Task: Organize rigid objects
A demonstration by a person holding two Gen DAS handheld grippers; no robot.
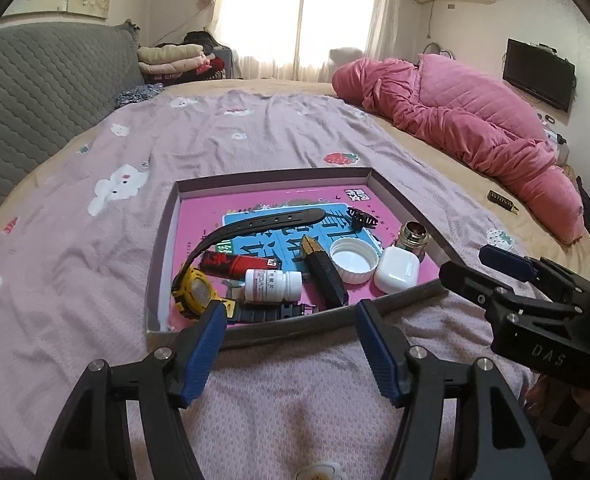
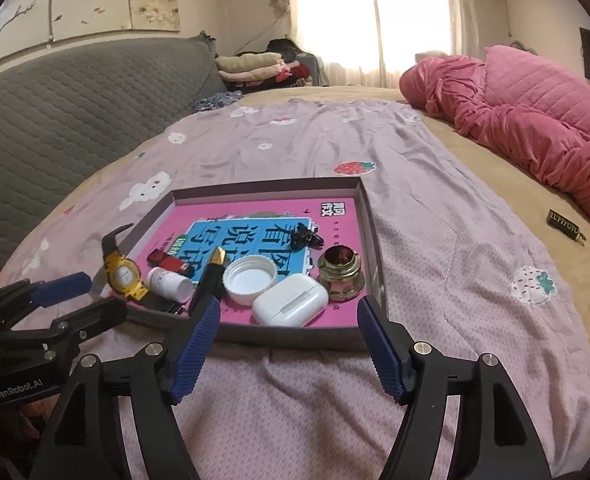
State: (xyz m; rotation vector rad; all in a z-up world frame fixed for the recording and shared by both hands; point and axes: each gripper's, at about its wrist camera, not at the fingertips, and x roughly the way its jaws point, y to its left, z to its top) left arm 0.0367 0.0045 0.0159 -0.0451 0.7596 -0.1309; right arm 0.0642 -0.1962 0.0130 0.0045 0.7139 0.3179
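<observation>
Now both claws spread wide and empty, left claw (image 1: 291,314) and right claw (image 2: 289,312) hovering at the near rim of the shallow grey cardboard tray (image 1: 163,248) on the bed, white earbud case (image 2: 291,300), yellow wristwatch (image 1: 194,294), white pill bottle (image 1: 273,285) lying inside.

My two handheld tools: black frames, blue ribbed pads.

From the left wrist view I see my left tool (image 1: 289,320) as two matte black arms with triangular cut-outs, each pivot capped by a round silver screw head, ending in deep blue pads (image 1: 203,354) with fine ridges. My right tool (image 1: 495,260) shows at the edge as blocky black links with small screws and pale raised letters "DAS" on its housing. The right wrist view gives my right tool (image 2: 289,316) the same build, and my left tool's (image 2: 79,292) black body carries white "GenRobot.AI" lettering.
</observation>
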